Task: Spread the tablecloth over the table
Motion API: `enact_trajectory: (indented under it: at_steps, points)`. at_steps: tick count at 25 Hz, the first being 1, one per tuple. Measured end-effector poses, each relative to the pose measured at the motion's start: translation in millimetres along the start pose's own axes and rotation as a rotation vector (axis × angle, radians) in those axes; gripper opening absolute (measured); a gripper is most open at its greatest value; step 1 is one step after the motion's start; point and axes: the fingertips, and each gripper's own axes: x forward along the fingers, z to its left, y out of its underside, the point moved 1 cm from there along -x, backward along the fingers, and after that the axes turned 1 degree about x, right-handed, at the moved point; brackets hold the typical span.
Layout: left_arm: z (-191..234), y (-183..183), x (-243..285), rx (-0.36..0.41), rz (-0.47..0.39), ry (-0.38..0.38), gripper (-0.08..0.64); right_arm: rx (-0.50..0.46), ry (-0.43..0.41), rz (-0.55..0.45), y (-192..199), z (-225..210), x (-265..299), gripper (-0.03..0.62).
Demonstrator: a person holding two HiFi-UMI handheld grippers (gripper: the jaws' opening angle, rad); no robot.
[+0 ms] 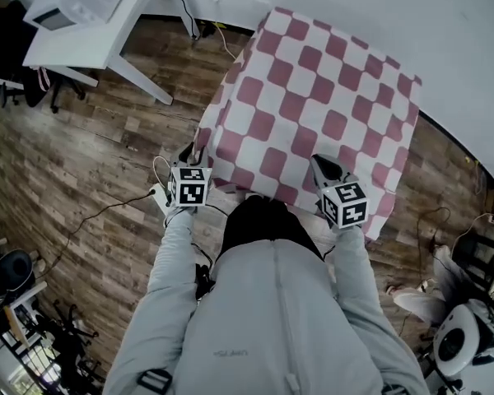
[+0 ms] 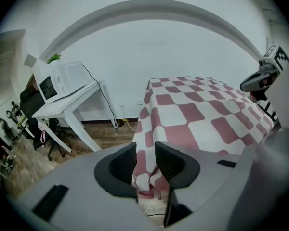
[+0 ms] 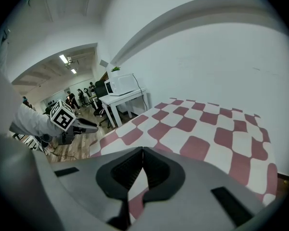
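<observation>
A red-and-white checked tablecloth [image 1: 313, 97] covers the table, its edges hanging over the sides. My left gripper [image 1: 189, 153] hovers at the cloth's near-left corner. In the left gripper view its jaws [image 2: 145, 150] stand apart, and the bunched hanging corner [image 2: 144, 177] shows beyond the gap, not pressed by the pads. My right gripper [image 1: 323, 164] is above the near edge of the cloth, right of centre. In the right gripper view its jaws [image 3: 143, 153] are shut, and I see no cloth pinched, only the cloth [image 3: 197, 129] lying flat beyond.
A white desk [image 1: 99, 31] with a microwave [image 2: 62, 81] stands left of the table. Cables [image 1: 107, 212] trail over the wooden floor. Office chairs [image 1: 16, 81] sit far left. A white wall runs behind the table. A white machine [image 1: 457, 340] stands at the bottom right.
</observation>
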Motion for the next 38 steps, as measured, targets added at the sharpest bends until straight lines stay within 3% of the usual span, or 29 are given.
enact_trajectory:
  at_steps: [9, 17, 31, 38]
  points:
    - [-70, -88, -7, 0.083, -0.14, 0.118, 0.133, 0.073, 0.137, -0.101, -1, -49, -59, 0.021]
    - [-156, -154, -13, 0.125, -0.248, 0.292, 0.127, 0.127, 0.269, -0.217, -8, -90, -119, 0.021]
    - [-240, -255, -72, 0.16, -0.456, 0.527, 0.107, 0.071, 0.449, -0.46, -69, -117, -201, 0.021]
    - [-250, -280, -119, 0.144, -0.552, 0.629, 0.066, 0.002, 0.428, -0.6, -117, -102, -225, 0.021]
